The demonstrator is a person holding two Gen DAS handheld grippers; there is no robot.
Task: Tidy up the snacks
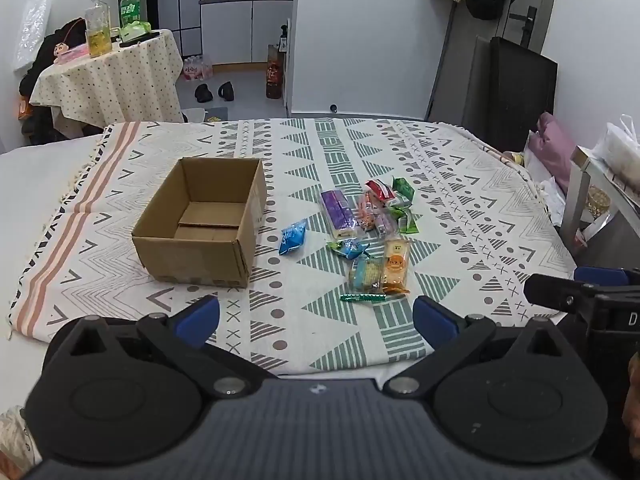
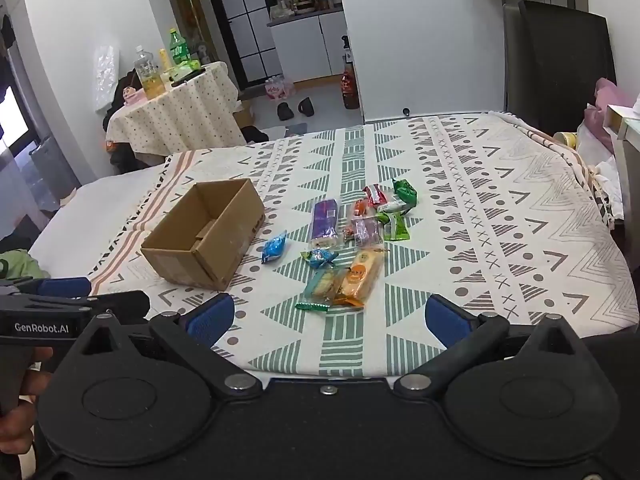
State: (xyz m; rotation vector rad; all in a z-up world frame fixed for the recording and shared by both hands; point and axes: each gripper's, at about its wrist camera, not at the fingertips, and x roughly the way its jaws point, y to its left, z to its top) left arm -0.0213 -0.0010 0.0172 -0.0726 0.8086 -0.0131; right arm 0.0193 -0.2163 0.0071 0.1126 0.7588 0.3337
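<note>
Left wrist: left gripper (image 1: 316, 318) and right gripper (image 2: 326, 318), jaws wide, empty. Snack packets (image 1: 360, 232) at 12 o'clock: likely light, crinkly, slippery; pinch mid-body. Cardboard box (image 1: 200, 220) at 11 o'clock, empty.

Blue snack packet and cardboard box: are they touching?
Apart. In the left wrist view, a strip of patterned cloth shows between the blue snack packet and the cardboard box; the right wrist view shows that gap too.

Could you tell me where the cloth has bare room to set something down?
Free: the strip between the cardboard box and the blue packet, and the wide stretch right of the snack pile. The pile itself is crowded.
</note>
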